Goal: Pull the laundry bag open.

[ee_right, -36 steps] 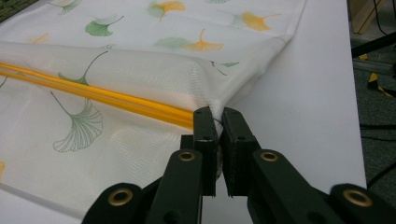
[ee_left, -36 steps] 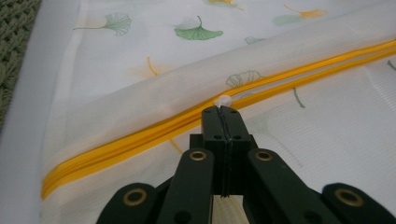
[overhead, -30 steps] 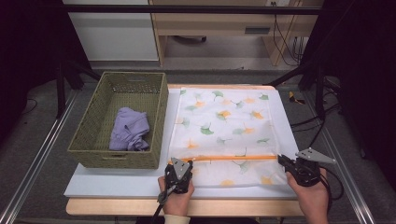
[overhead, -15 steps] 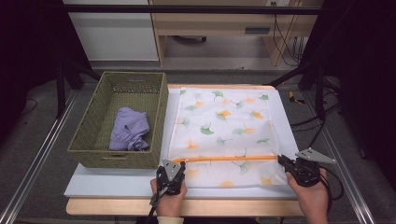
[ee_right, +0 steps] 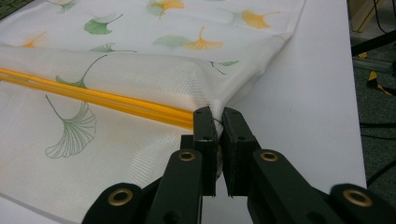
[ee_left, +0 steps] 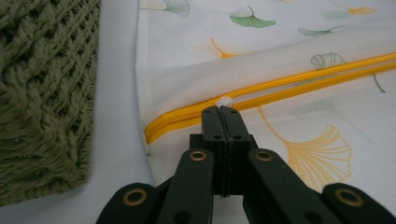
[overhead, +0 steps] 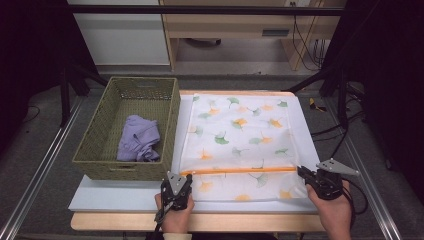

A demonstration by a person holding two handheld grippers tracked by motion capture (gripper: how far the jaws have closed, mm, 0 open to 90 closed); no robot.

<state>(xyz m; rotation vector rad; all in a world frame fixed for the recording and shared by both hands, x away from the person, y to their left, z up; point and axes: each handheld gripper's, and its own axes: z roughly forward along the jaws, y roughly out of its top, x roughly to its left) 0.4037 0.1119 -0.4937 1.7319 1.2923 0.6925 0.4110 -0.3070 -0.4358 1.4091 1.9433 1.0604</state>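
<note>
I have both hands low at the near edge of the table, forearms coming in from the bottom of the high view. My left hand point(overhead: 174, 216) wraps the left gripper point(overhead: 176, 181), which points away from me; its two black jaws are pressed flat together, pinching a small white tab at their tips. My right hand point(overhead: 334, 212) holds the right gripper point(overhead: 301, 171) well apart from the left, angled inward. Its jaws stand almost together, clamped on a thin fold of mesh. A grey three-cornered plate sits on top of it.
</note>
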